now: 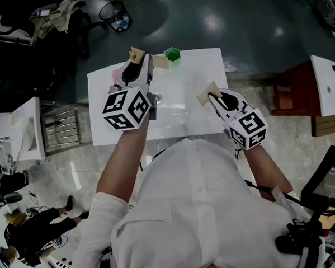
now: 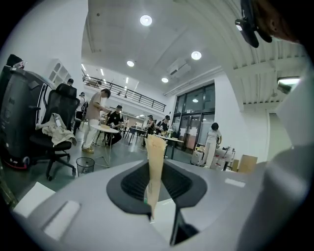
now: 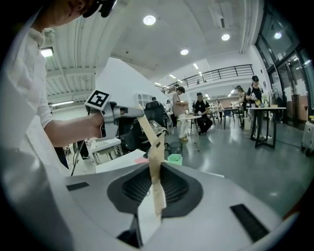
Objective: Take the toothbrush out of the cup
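Observation:
A small green cup (image 1: 173, 54) stands near the far edge of the white table (image 1: 183, 110); in the right gripper view the cup (image 3: 174, 159) has nothing sticking out of it. My left gripper (image 1: 136, 54) is raised just left of the cup and points almost level. Its tan pads (image 2: 155, 169) are pressed together, with a thin green sliver of the toothbrush (image 2: 145, 199) pinched low between them; the rest is hidden. My right gripper (image 1: 209, 92) hovers over the table's right side with its pads (image 3: 157, 188) shut and nothing in them.
A small pink item (image 3: 141, 160) lies at the table's far left corner. A wire bin (image 1: 115, 15) and an office chair (image 1: 58, 24) stand beyond the table. There are white desks at both sides, and people at tables in the hall behind.

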